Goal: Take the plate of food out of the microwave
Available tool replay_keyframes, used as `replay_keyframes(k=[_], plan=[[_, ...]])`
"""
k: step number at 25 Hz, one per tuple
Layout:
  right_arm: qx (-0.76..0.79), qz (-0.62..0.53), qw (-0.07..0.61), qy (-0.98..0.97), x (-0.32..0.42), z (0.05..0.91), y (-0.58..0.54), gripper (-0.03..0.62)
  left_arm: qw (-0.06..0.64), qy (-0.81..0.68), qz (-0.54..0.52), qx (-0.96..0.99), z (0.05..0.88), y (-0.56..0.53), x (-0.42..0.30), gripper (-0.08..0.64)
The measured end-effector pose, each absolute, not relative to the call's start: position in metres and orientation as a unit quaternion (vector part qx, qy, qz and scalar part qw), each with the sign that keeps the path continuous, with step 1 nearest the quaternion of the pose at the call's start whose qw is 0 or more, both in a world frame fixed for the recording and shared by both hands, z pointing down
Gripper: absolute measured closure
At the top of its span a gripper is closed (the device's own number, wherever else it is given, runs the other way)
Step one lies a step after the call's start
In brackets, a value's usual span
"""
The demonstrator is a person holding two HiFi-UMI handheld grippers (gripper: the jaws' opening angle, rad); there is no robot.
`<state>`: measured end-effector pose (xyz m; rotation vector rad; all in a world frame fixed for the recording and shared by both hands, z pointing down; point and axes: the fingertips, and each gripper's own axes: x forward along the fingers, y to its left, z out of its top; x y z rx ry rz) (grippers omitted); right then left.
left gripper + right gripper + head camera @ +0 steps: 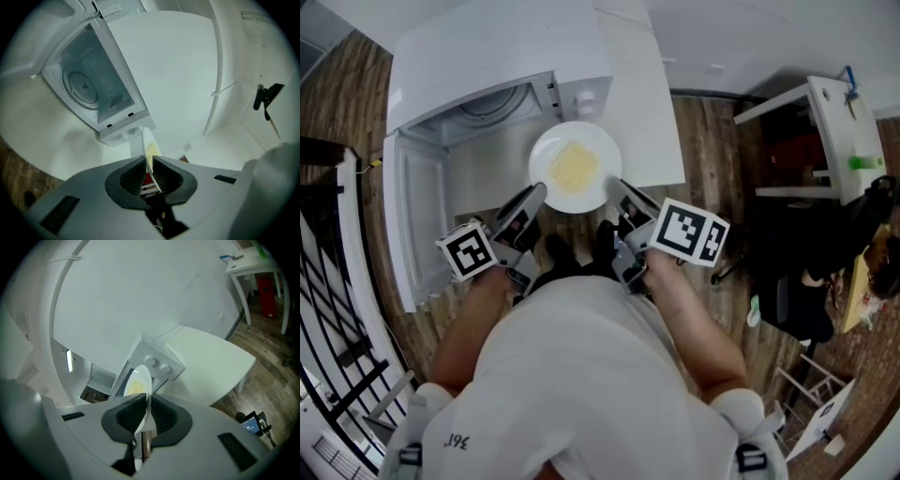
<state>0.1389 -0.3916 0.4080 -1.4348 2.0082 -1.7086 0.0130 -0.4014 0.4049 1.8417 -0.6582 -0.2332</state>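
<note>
A white plate [575,167] with yellow food [573,168] on it hangs in the air in front of the white microwave [500,77], whose door [406,225] stands open to the left. My left gripper [536,194] is shut on the plate's near-left rim and my right gripper [616,188] on its near-right rim. The left gripper view has the plate [149,151] edge-on between the ribbed pads [136,172], with the empty microwave cavity [83,86] beyond. The right gripper view shows the plate [139,384] clamped the same way.
The microwave stands on a white table [647,131]. A white side table [830,122] and a dark chair [802,300] are at the right, over wooden floor. A black railing [333,309] runs along the left. My torso fills the lower middle of the head view.
</note>
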Motion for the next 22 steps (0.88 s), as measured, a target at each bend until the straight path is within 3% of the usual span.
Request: replay_keyframes(k=[22], plan=[[-0.559,-0.545,0.157,0.605,0.255,0.408,-0.394,0.557,0.544,-0.18,-0.022,0.82,0.401,-0.431,0.135,0.512]])
